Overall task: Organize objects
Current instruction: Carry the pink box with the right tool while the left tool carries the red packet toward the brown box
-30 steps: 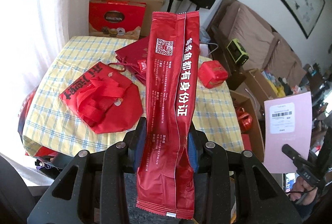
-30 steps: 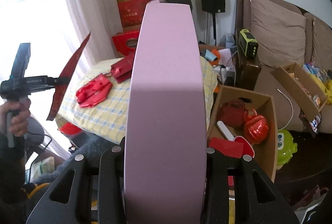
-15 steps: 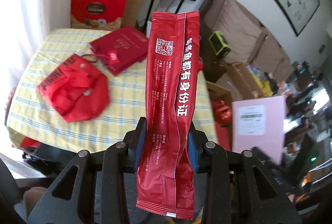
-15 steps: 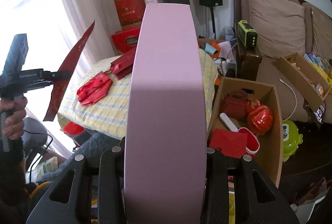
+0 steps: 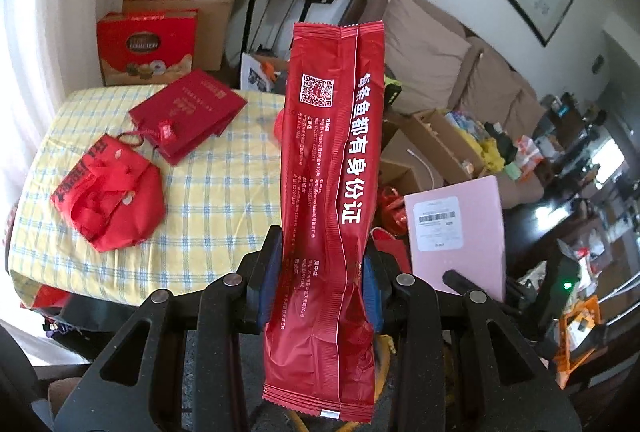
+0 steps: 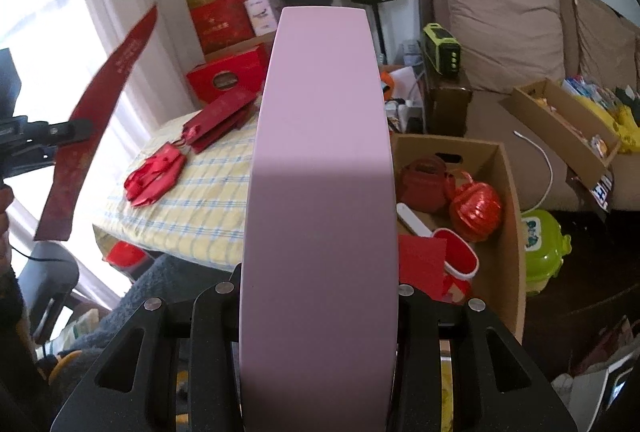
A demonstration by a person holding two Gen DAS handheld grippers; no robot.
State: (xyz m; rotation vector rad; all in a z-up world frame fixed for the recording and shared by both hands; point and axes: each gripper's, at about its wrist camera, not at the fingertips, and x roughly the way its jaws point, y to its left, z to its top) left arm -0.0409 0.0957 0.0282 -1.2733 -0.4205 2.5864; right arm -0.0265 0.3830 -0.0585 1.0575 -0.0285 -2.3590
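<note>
The left gripper point(image 5: 323, 272) clamps a long, crinkled red foil packet point(image 5: 332, 168) upright; the right gripper point(image 6: 318, 296) grips a flat, matte pink mailer point(image 6: 320, 168), both above the checked tablecloth's point(image 5: 216, 192) near edge.

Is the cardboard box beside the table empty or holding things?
Holding things: the cardboard box contains a red lantern, a red pouch and other red items.

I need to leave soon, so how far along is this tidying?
Partway. Done: red items already sit in the cardboard box. In hand: the left tongs grip a red packet, the right tongs a pink parcel. Left: two red bags on the table.
</note>
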